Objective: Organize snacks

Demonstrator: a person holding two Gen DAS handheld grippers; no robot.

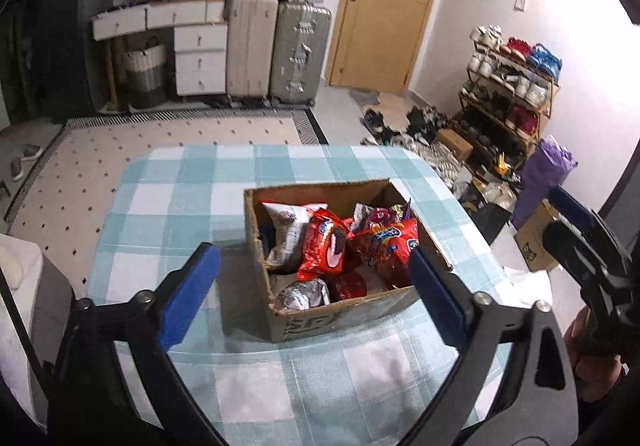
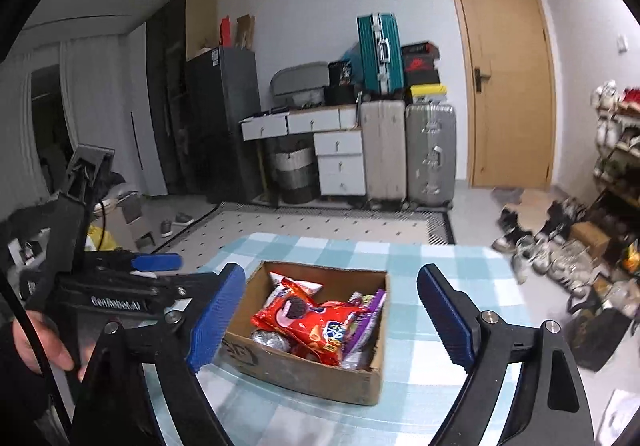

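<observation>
An open cardboard box (image 1: 320, 320) (image 2: 304, 370) stands on the table with the teal check cloth (image 1: 180, 197) (image 2: 404, 258). It holds several snack packets: a red cookie packet (image 1: 326, 250) (image 2: 296, 310), a white bag (image 1: 286, 226), a silver packet (image 1: 304, 296) and a purple one (image 2: 368, 312). My left gripper (image 1: 314, 266) hovers above the box's near side, open, with nothing between its blue pads. My right gripper (image 2: 330, 274) is open too, above and short of the box, holding nothing. Each gripper shows at the edge of the other's view, held by a hand.
Beyond the table lie a dotted rug (image 1: 160, 133), white drawers (image 1: 200, 57), two upright suitcases (image 1: 280, 53) and a wooden door (image 1: 384, 5). A shoe rack (image 1: 512, 93) and loose shoes (image 2: 532, 250) crowd the floor at the right. A cardboard carton (image 1: 532, 242) sits by the table's right edge.
</observation>
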